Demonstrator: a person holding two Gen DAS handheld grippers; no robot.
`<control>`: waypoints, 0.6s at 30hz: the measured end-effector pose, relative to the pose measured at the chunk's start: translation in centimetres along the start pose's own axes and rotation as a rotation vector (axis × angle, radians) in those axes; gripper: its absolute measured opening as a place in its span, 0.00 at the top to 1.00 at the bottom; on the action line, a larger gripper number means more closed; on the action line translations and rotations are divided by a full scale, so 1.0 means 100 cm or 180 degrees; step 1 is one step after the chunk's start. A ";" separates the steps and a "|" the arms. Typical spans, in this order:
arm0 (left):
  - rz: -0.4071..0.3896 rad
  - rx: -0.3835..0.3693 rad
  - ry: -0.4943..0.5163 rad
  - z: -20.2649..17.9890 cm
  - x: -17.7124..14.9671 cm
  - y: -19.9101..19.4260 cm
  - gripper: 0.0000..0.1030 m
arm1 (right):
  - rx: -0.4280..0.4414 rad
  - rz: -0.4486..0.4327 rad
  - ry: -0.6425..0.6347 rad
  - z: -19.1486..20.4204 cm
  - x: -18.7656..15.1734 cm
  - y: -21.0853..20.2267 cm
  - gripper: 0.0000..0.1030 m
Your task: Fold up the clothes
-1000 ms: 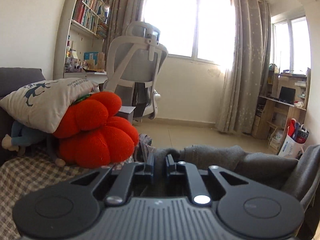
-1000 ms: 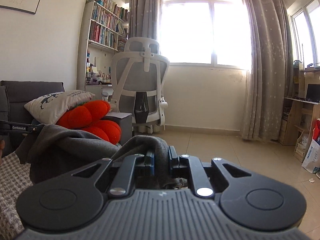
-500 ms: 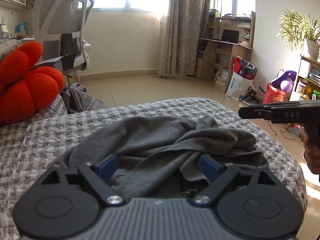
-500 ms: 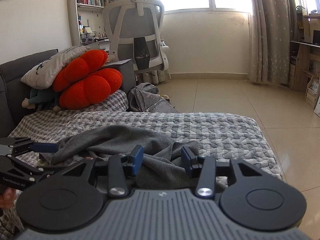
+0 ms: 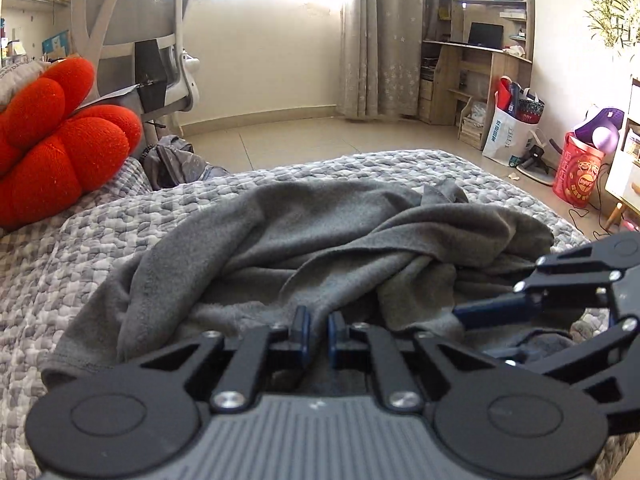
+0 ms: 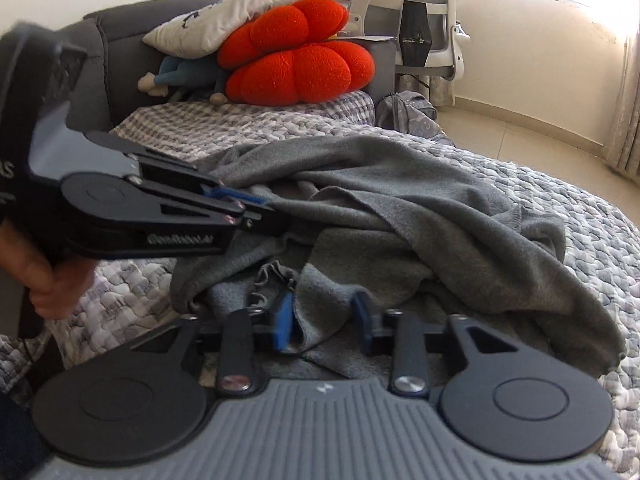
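On the bed (image 5: 100, 240): I see a bumpy grey-and-white cover, and the job's thing lies right on top of it.
Grey garment (image 5: 320, 240): it sits in a crumpled heap in the middle of the bed, with folds going every way. Its near edge is just in front of both my tools.
Office chair (image 5: 132, 20): white, on the floor past the far end of the bed.
Red cushion (image 5: 52, 148): big and puffy, at the far left end of the bed, well apart from the garment.
Pillow (image 6: 224, 20): pale with a dark print, leaning on top of the red cushion.
Backpack (image 6: 408, 116): grey, on the floor just beside the bed.
Left hand-held gripper (image 5: 318, 332): its jaws are closing and are now nearly together. A fold of the grey garment is pinched between the blue pads.
Right hand-held gripper (image 6: 323, 320): its jaws are closing too, but I see them apart. A flap of the garment hangs between the pads, and they are not squeezing it. This part looks a bit blurry.
Left hand (image 6: 52, 280): I see fingers wrapped round the left tool's handle at the left edge of the right camera's view.
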State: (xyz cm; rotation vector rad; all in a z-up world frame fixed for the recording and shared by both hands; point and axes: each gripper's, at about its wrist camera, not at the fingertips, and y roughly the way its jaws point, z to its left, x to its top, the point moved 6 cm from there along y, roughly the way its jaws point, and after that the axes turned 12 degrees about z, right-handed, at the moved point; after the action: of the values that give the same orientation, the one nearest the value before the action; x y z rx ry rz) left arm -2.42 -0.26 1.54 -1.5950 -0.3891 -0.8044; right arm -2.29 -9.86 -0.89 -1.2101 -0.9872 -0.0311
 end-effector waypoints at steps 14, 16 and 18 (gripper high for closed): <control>-0.0448 0.0198 -0.0856 0.091 0.015 -0.063 0.94 | -0.1561 -0.1060 0.1528 -0.157 0.000 -0.130 0.90; -0.0419 0.0243 -0.1076 0.107 0.004 -0.060 0.94 | -0.1452 -0.0750 0.1478 -0.164 -0.012 -0.106 0.90; -0.0388 0.0288 -0.1305 0.125 -0.007 -0.058 0.94 | -0.1474 -0.0480 0.1359 -0.164 -0.025 -0.084 0.87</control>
State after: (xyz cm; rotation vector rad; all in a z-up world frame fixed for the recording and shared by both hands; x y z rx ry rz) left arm -3.31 13.00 5.08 -1.6602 -0.8120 -0.5370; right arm 2.09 -27.37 3.70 -1.4650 -0.7069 -0.6416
